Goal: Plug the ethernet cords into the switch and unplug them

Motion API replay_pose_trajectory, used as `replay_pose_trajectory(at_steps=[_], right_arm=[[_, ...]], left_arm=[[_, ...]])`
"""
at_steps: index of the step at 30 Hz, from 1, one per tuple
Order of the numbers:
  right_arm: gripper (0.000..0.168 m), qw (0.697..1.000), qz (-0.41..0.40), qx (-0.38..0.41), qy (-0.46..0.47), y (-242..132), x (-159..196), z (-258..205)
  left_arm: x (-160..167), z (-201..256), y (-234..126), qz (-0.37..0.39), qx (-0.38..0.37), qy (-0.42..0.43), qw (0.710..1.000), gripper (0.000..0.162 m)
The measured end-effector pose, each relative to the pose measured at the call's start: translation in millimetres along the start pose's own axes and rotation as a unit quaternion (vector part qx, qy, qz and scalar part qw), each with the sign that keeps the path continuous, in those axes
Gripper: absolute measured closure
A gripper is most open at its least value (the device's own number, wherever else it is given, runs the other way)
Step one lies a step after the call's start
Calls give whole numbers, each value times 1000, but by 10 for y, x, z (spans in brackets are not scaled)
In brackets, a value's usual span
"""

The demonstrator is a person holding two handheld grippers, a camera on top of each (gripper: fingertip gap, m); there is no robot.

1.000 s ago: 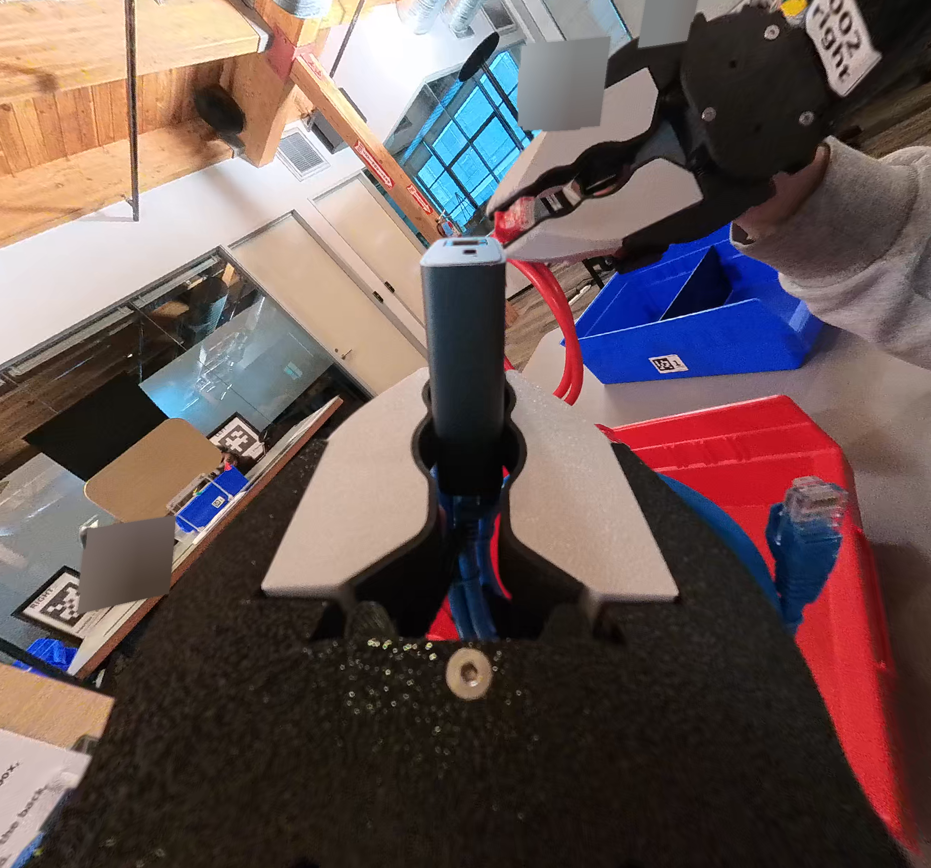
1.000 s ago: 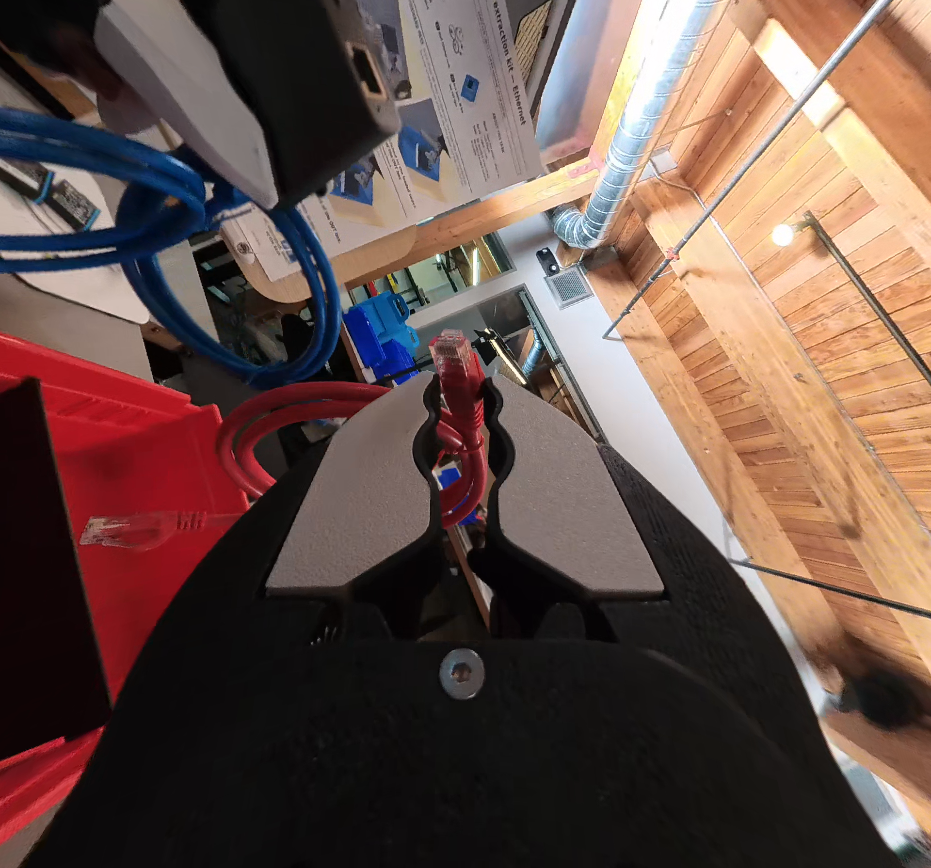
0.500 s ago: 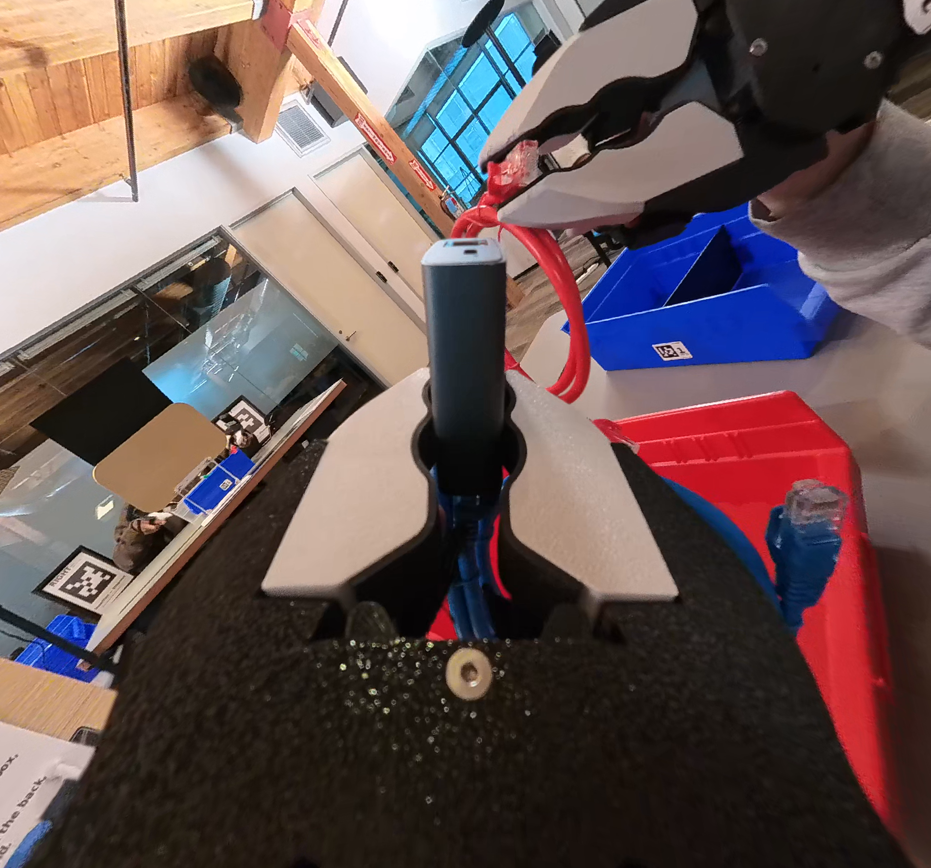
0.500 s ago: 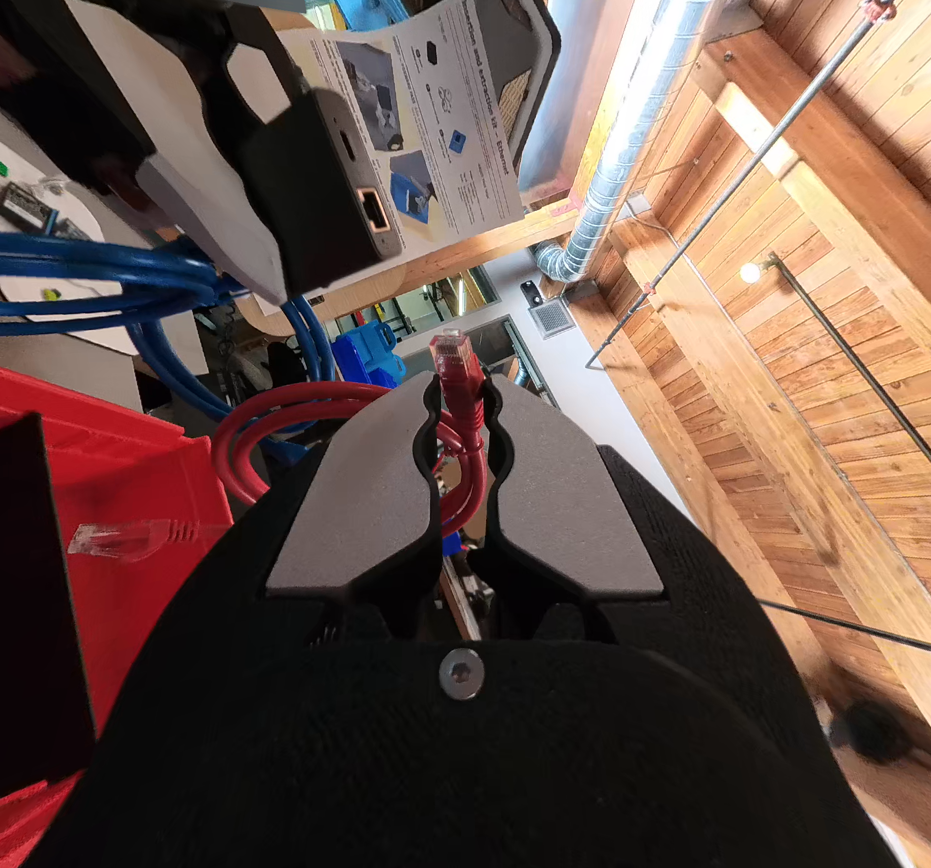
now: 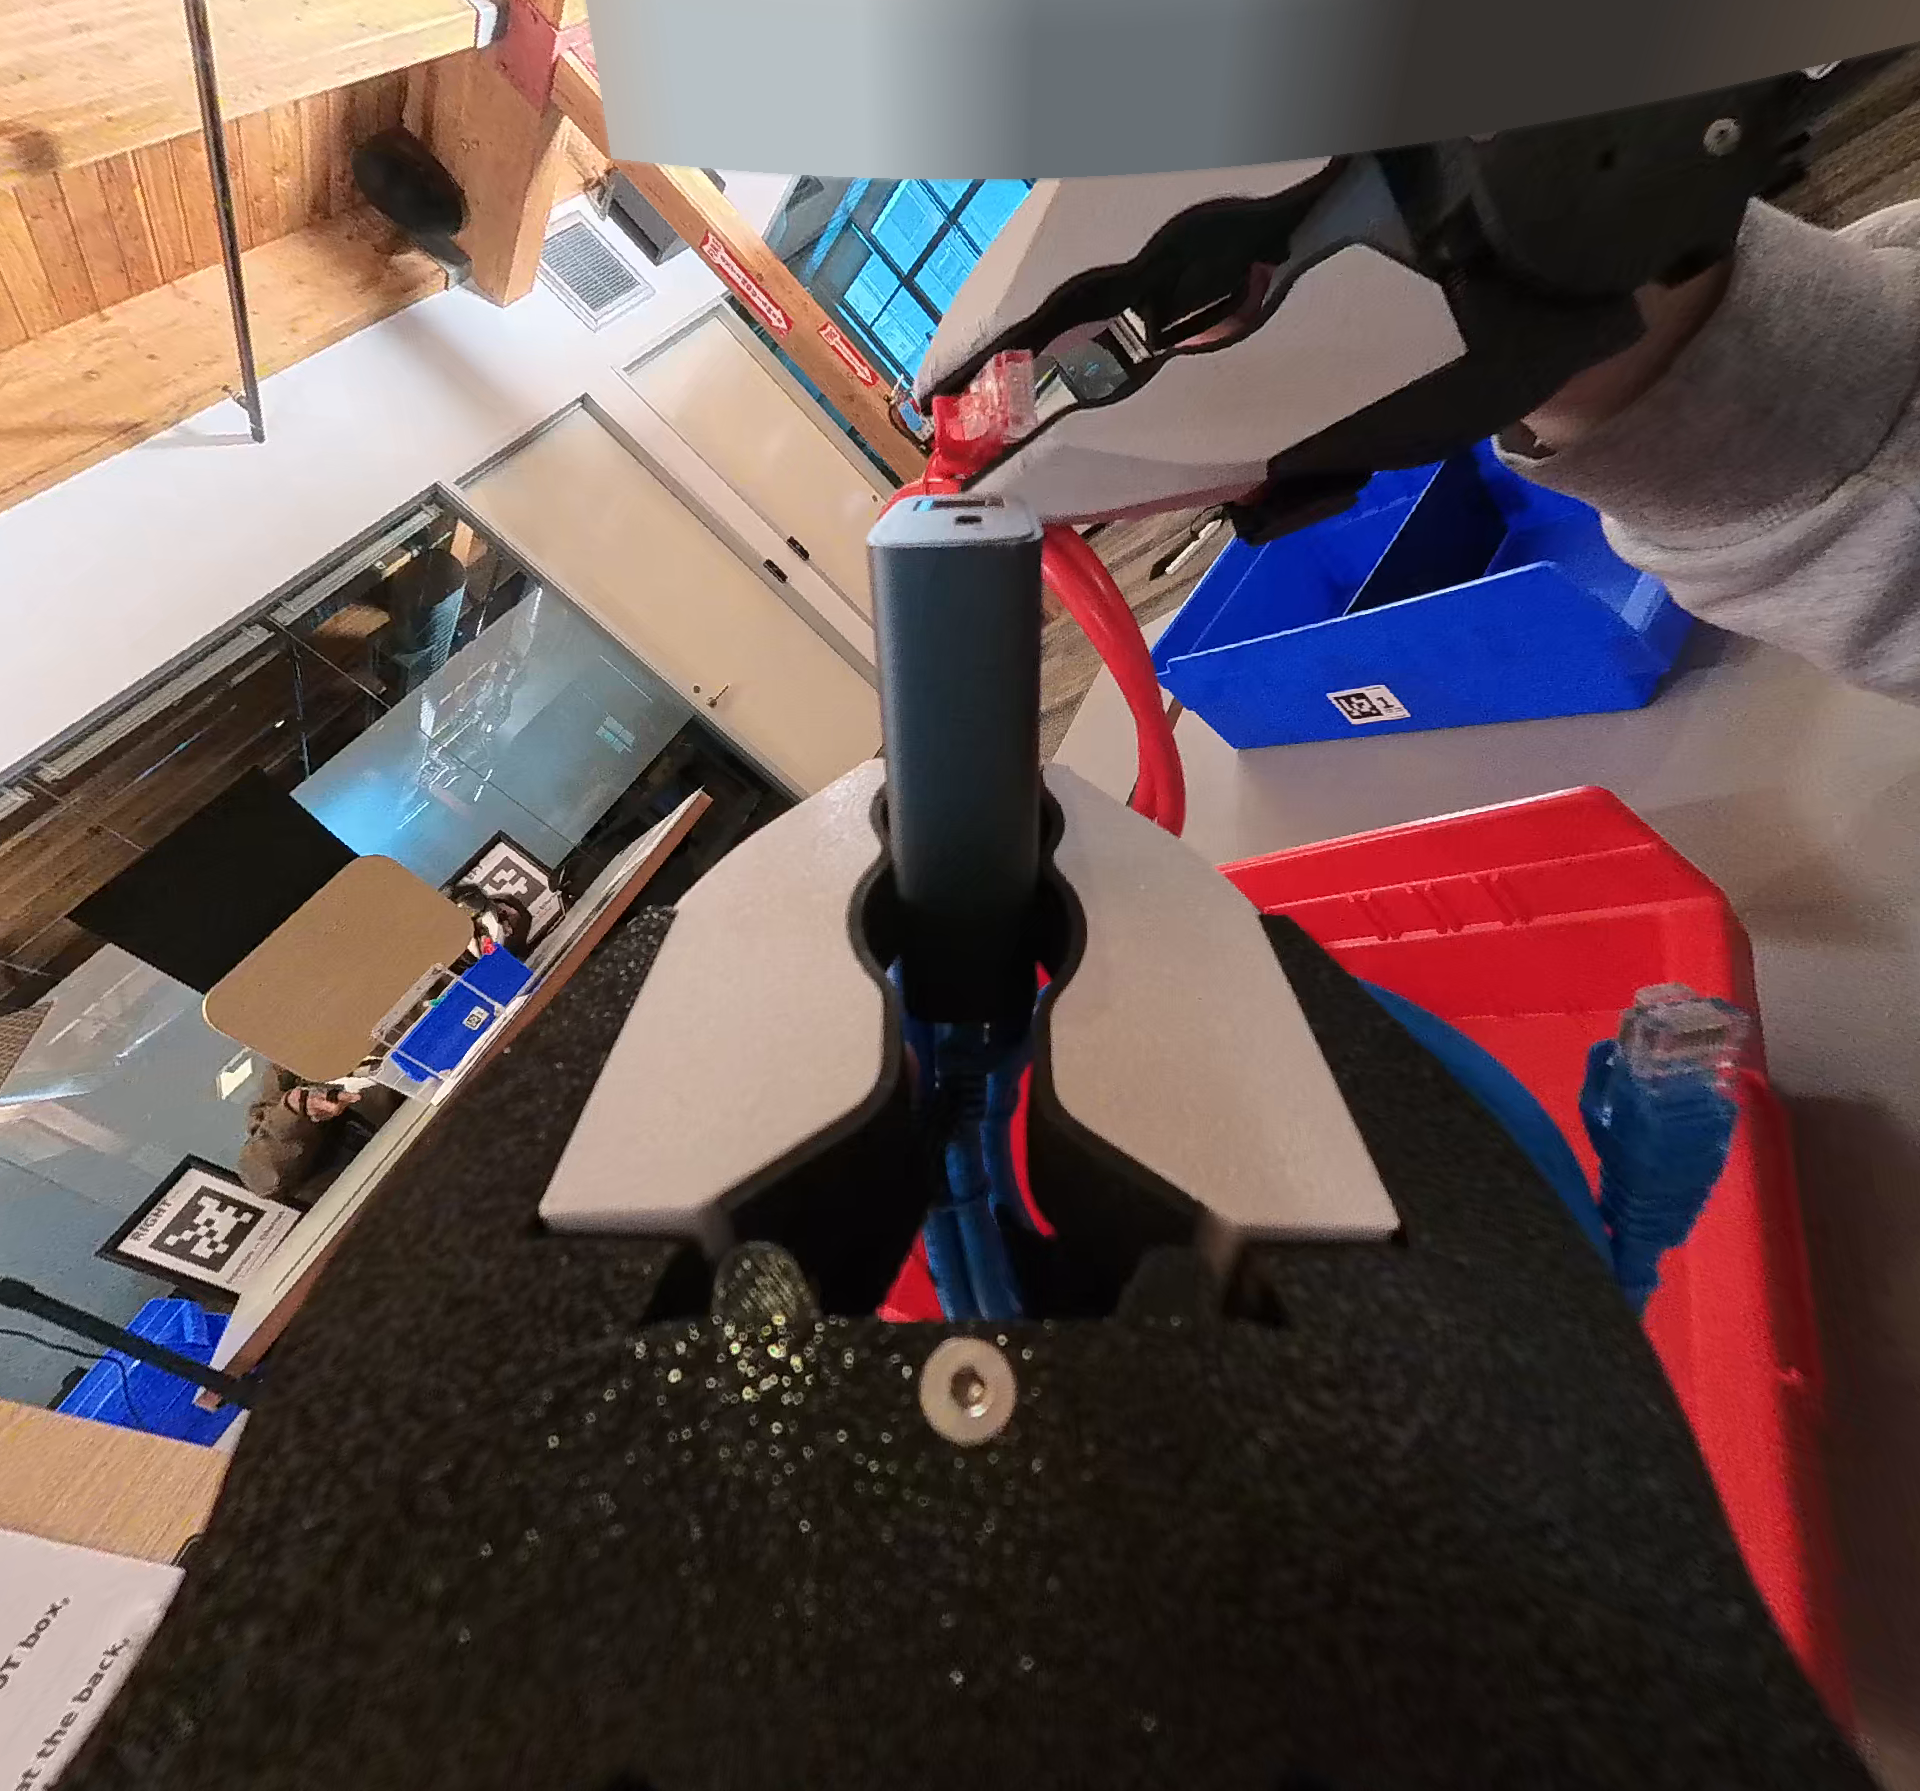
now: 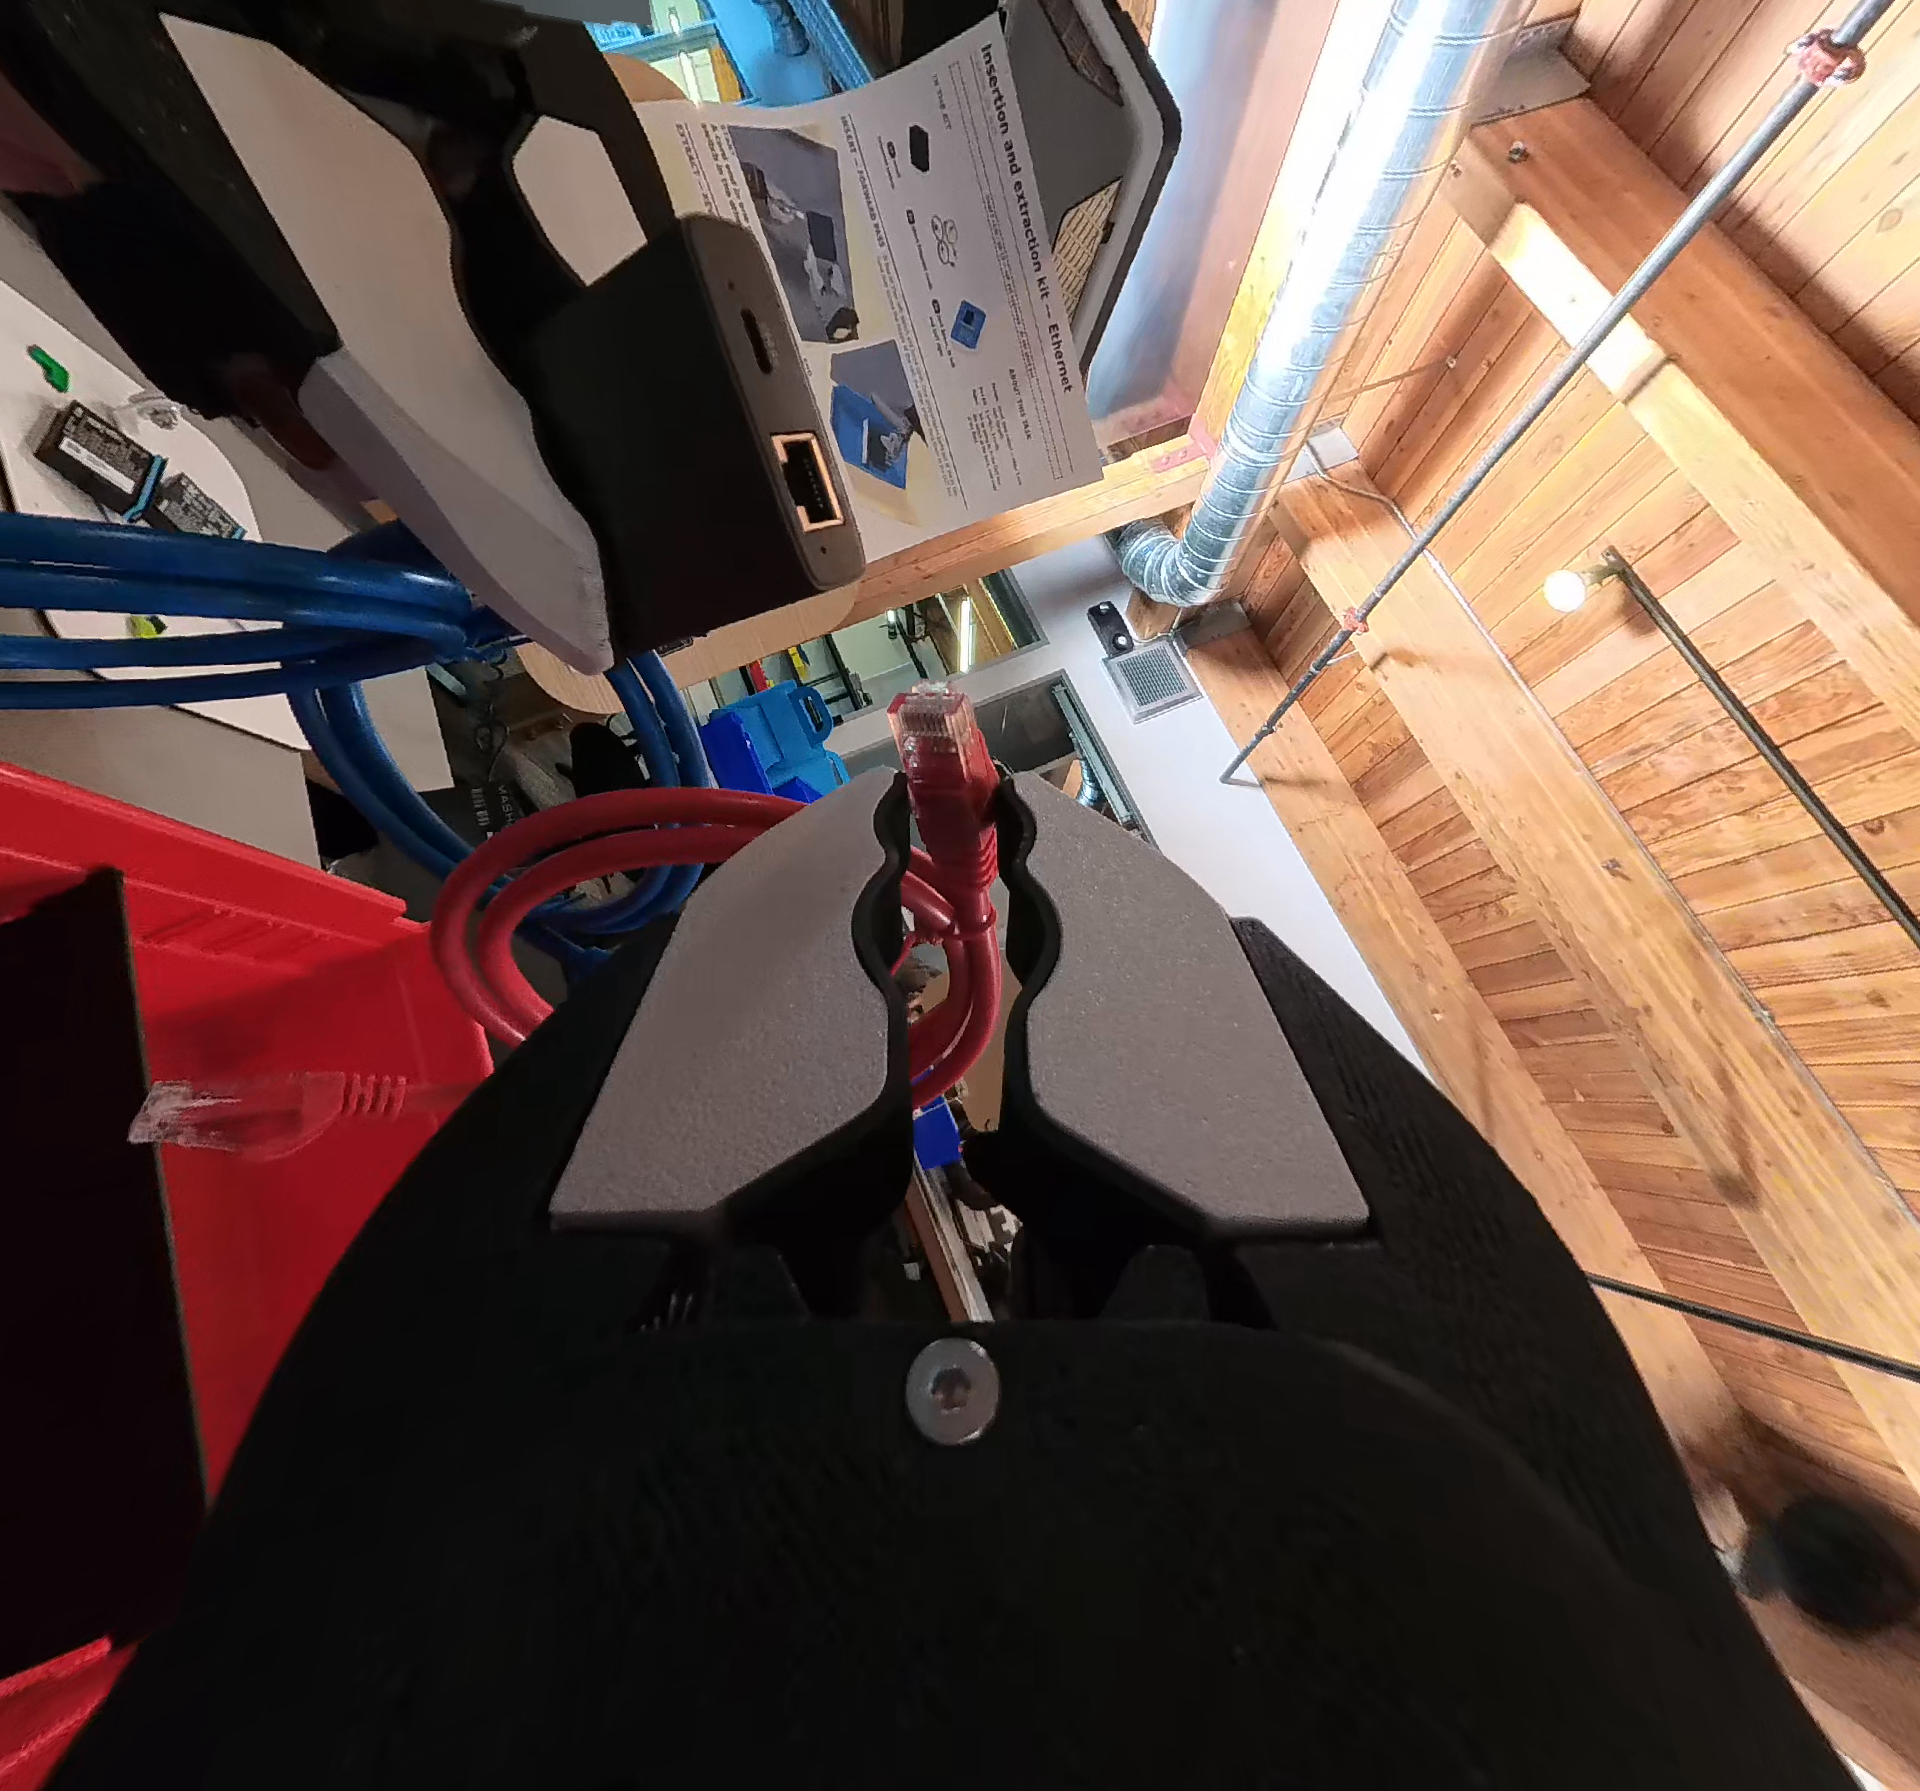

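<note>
Left tongs [image 5: 961,868] clamped on dark adapter block [image 5: 956,692], right tongs [image 6: 951,806] pinching red cable plug [image 6: 940,754] just beside it, blue cable [image 6: 260,598] trailing, red bin [image 5: 1507,920] and blue bin [image 5: 1434,640] on counter [image 5: 1818,775]

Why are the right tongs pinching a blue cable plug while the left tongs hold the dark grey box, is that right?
Not quite. The plug pinched in the right tongs is red, not blue; the right wrist view shows it clearly. The blue cable hangs from the dark grey box, which the left tongs do hold.
</note>
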State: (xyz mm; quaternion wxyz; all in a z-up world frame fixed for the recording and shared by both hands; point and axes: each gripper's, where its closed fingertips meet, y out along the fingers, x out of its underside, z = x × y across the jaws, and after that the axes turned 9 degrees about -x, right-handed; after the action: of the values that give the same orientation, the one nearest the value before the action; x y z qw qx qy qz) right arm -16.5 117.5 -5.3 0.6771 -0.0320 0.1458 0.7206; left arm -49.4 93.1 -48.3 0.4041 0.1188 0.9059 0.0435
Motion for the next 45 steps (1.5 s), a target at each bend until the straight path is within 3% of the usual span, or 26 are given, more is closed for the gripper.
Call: replay_pose_trajectory(at_steps=[13,20,33,40,45], right_arm=[[154,1000,0,-7,3,18,3,-21],[154,991,37,-40,125,22,7,1],[154,952,138,-110,252,-45,-89,-27],[154,950,140,-112,255,-52,-84,-28],[155,967,117,-80,213,-20,-54,-9]], left_arm=[[24,20,19,-9,-3,17,1000,141],[29,-25,15,-22,-30,54,998,141],[-11,-9,8,-16,-28,54,998,141],[-12,-5,5,-16,-26,53,998,141],[11,36,8,-27,-9,39,999,141]])
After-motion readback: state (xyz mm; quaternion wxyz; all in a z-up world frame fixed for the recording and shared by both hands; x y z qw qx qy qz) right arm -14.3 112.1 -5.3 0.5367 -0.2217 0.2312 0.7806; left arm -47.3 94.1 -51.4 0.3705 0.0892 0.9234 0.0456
